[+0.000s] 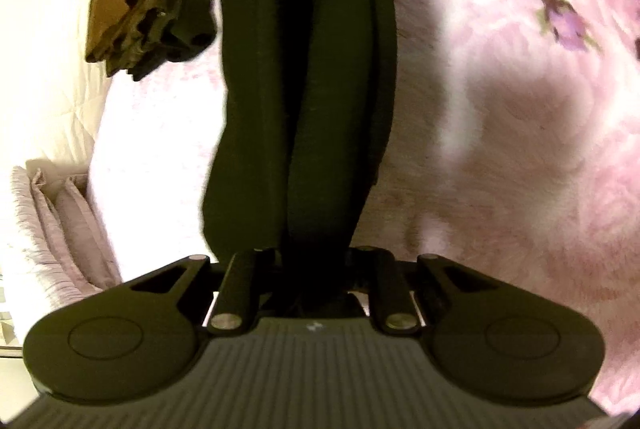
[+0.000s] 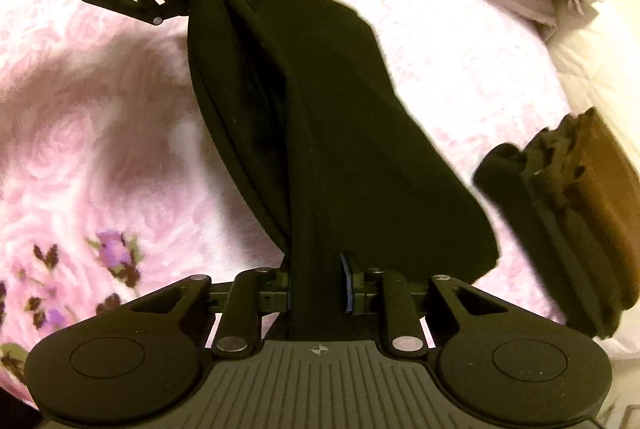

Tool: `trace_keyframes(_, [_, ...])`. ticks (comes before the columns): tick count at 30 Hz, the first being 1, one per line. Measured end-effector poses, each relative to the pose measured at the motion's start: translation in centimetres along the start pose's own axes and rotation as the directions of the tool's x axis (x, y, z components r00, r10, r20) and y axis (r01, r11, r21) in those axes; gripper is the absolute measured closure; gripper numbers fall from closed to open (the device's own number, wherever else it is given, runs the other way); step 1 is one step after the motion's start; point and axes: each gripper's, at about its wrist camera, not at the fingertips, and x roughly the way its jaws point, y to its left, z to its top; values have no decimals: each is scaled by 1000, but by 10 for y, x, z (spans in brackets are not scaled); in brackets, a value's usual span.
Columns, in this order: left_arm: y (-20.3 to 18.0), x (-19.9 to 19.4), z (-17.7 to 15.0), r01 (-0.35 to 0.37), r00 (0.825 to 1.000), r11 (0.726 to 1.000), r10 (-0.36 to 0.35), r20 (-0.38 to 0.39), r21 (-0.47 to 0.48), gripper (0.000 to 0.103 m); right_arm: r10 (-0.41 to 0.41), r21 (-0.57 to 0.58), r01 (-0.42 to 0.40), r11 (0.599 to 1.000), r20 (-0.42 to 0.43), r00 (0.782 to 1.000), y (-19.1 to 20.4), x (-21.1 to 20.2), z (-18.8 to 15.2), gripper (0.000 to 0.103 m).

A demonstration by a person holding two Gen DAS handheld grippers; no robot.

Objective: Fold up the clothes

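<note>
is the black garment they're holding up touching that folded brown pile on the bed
Apart. The right wrist view shows pink blanket between the black garment and the folded brown pile.

Both black two-finger grippers point steeply downward. The left gripper point(image 1: 316, 269) has its jaws drawn close together, clamped on one end of a dark, bunched garment point(image 1: 304, 89) that hangs away from its tips. The right gripper point(image 2: 318, 289) is likewise pinched on the other end of the same cloth (a blue pad point(image 2: 345, 281) shows on its right finger). From the right one's view, the left gripper sits ahead and up to the left, tilted.
</note>
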Motion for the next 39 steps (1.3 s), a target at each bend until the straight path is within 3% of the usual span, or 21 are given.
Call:
trace_keyframes(15, [63,-74,13,7,1000,1000,-7,-13,-26,89,-51,-69,55,996,60,997,-44,-90,33,85])
trace_keyframes(22, [102,-110,31,-42,999,997,39,-38,-65,89,-55,-98,68,993,127,990,-73,-137,34,86])
trace_keyframes(26, [144,-115,49,-97,993,991,90,-72,-91,89,-80,-128,106,986,191,978,-112,-155,33,86])
trace_keyframes(31, [225,-103,99,-212,973,968,196,-123,-135,89,-142,-156,193,969,288,947,-200,-168,25,86])
trace_keyframes(35, [307,-71,152,-311,946,932,286,-151,-186,89,-209,-168,282,944,355,911,-306,-168,19,86])
trace_keyframes(39, [383,-32,205,-419,907,874,388,-163,-245,89,-325,-166,424,890,419,848,-405,-163,14,86])
